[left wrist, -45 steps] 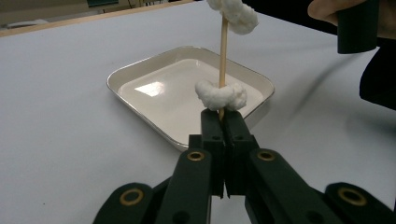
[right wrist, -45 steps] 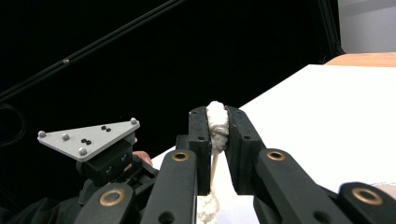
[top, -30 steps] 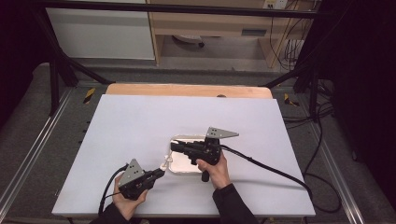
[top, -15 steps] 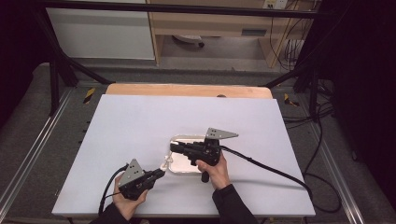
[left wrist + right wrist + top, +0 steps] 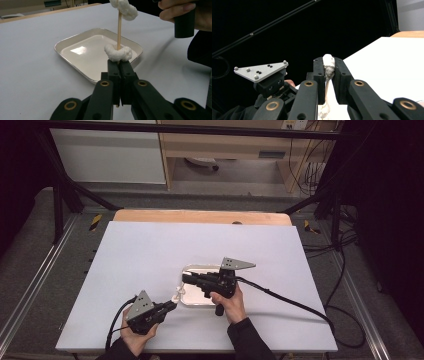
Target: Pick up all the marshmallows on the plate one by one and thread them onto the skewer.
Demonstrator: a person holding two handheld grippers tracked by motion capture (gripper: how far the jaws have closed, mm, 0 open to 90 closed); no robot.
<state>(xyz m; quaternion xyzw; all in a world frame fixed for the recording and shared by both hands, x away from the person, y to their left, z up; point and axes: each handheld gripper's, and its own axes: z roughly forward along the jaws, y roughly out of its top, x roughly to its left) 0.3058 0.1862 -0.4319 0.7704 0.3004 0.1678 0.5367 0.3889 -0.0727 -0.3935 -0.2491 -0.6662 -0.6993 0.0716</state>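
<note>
A thin wooden skewer (image 5: 119,28) stands upright over a shallow white tray (image 5: 65,42). My left gripper (image 5: 119,64) is shut on the skewer's lower end, just under a white doughy lump (image 5: 118,53) threaded on it. A second white lump (image 5: 125,9) sits at the skewer's top. My right gripper (image 5: 328,63) is shut on that top lump (image 5: 328,67), with the skewer (image 5: 326,90) running down from it. In the high view the left gripper (image 5: 171,305) is at the tray's (image 5: 206,304) near left corner and the right gripper (image 5: 186,278) reaches over the tray from the right.
The tray lies near the middle of a white table (image 5: 150,250) with a wooden strip (image 5: 200,216) along its far edge. Black cables (image 5: 295,304) trail from both grippers. Metal rails and dark frame legs flank the table.
</note>
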